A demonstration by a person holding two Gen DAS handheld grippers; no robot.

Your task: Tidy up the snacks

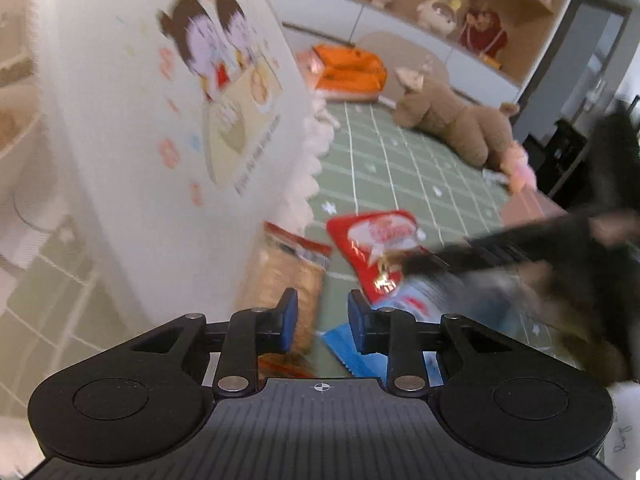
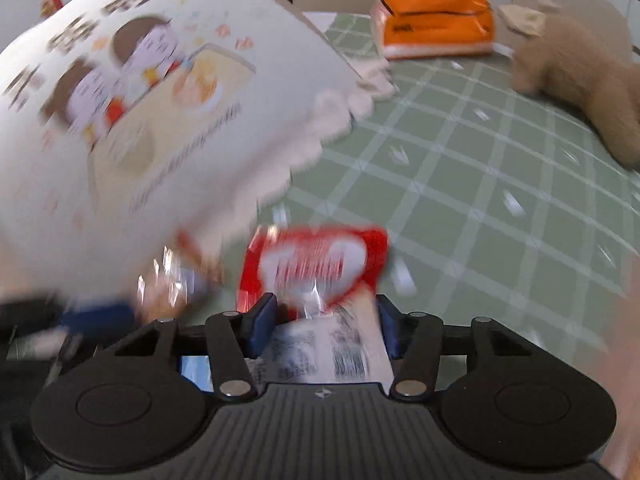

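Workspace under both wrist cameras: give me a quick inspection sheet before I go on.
Surface: green checked tablecloth.
Job's things: red snack packet; clear biscuit pack with red band; blue-and-white packet; big white printed bag with cartoon children.
Clutter: orange tissue pack; brown plush toy.
Grippers: left hand-held gripper shut, holding nothing; right hand-held gripper astride a white printed packet, contact blurred.
Cables: nothing seen.
Surroundings: shelf with figurines.

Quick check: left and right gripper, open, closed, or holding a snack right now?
Left gripper: closed to its narrowest, nothing visibly between the fingers.
Right gripper: fingers either side of a white-backed packet; grip cannot be told.
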